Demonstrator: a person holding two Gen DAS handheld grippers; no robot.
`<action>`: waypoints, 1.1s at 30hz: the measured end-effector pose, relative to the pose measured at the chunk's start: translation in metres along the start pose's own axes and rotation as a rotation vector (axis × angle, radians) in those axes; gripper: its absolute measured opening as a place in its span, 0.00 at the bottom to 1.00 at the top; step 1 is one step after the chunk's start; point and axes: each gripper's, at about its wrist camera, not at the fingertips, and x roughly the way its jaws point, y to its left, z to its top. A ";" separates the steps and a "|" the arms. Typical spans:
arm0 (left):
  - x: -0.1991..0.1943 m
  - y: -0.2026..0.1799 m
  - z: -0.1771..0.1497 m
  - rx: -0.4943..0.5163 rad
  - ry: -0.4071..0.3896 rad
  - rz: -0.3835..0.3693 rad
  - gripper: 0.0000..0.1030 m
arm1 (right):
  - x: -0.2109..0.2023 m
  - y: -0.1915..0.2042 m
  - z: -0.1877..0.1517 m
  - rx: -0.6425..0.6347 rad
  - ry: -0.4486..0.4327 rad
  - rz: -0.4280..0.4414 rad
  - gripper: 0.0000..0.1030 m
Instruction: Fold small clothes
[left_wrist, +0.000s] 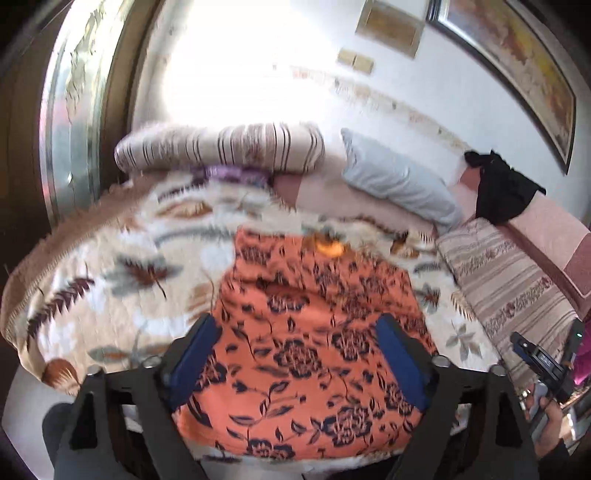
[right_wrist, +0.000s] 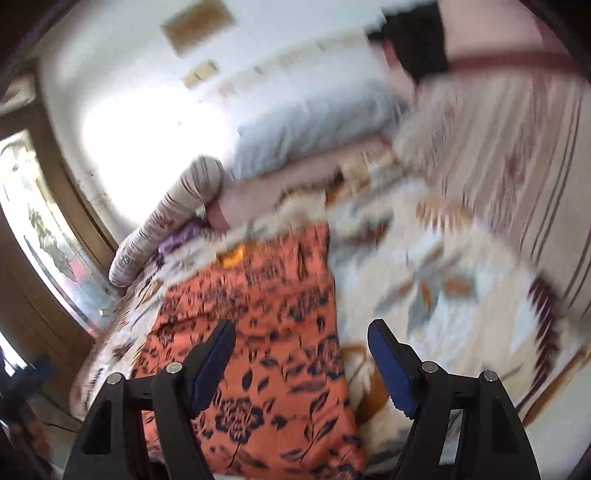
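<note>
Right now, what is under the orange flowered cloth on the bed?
The orange flowered cloth lies flat on a cream blanket with a leaf pattern, which shows all around it. Whatever lies directly beneath the cloth's middle is covered and cannot be seen.

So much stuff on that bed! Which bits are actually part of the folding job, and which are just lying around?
Part of the job:
- orange floral garment, lying on the bed
- left gripper, open above it
- right gripper, open above its edge

Just lying about:
- leaf-print blanket underneath
- striped bolster
- pale blue pillow
- black cloth
- framed picture
</note>
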 end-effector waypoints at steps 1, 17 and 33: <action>0.002 0.001 0.000 0.001 -0.004 0.035 0.93 | -0.007 0.006 0.002 -0.031 -0.036 -0.001 0.78; 0.145 0.110 -0.112 -0.166 0.486 0.232 0.92 | 0.113 -0.075 -0.078 0.275 0.626 0.086 0.88; 0.134 0.117 -0.120 -0.120 0.500 0.195 0.68 | 0.129 -0.058 -0.092 0.220 0.756 0.113 0.43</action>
